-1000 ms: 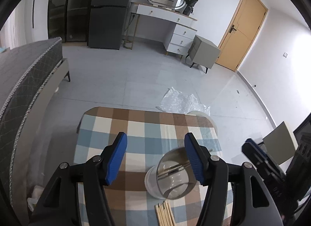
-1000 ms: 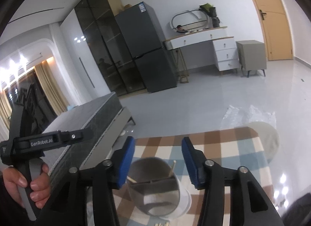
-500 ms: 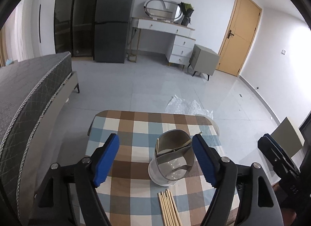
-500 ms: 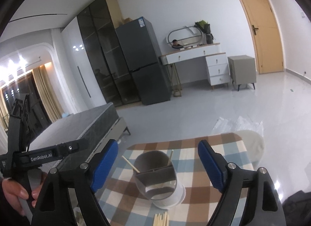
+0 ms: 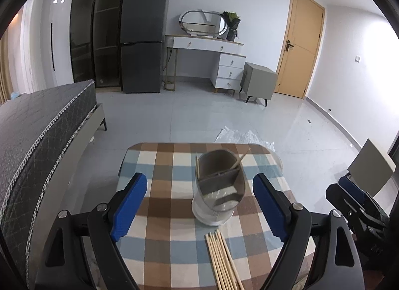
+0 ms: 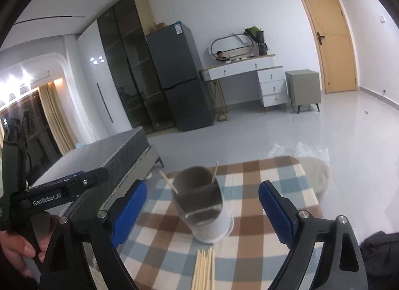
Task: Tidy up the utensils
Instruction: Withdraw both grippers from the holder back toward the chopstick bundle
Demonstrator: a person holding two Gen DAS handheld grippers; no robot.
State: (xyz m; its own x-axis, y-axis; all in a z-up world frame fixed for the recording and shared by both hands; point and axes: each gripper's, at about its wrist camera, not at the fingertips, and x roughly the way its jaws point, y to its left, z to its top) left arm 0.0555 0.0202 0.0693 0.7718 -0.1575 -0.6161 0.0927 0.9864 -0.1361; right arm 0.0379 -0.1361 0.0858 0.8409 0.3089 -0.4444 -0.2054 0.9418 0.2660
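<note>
A grey divided utensil holder (image 5: 218,190) (image 6: 199,202) on a white base stands upright on the checked tablecloth (image 5: 162,190). Two wooden chopsticks (image 5: 240,159) lean inside it. A bundle of several chopsticks (image 5: 222,260) (image 6: 204,267) lies on the cloth just in front of the holder. My left gripper (image 5: 199,176) hangs short of the holder, its jaws opening, nothing between the pads. My right gripper (image 6: 202,184) is likewise back from the holder, its jaws opening and empty. A hand holds the left gripper's body (image 6: 62,190) at the right view's left edge.
A dark bed (image 5: 37,135) runs along the table's left side. Crumpled plastic wrap (image 5: 239,135) and a pale round stool (image 6: 316,173) sit on the floor beyond the far table edge. A fridge, a dresser and a door stand at the far wall.
Both grippers have drawn back from the holder and their jaws have spread wide. The holder, earlier close between the fingers, now stands free, and more of the chopstick bundle shows.
</note>
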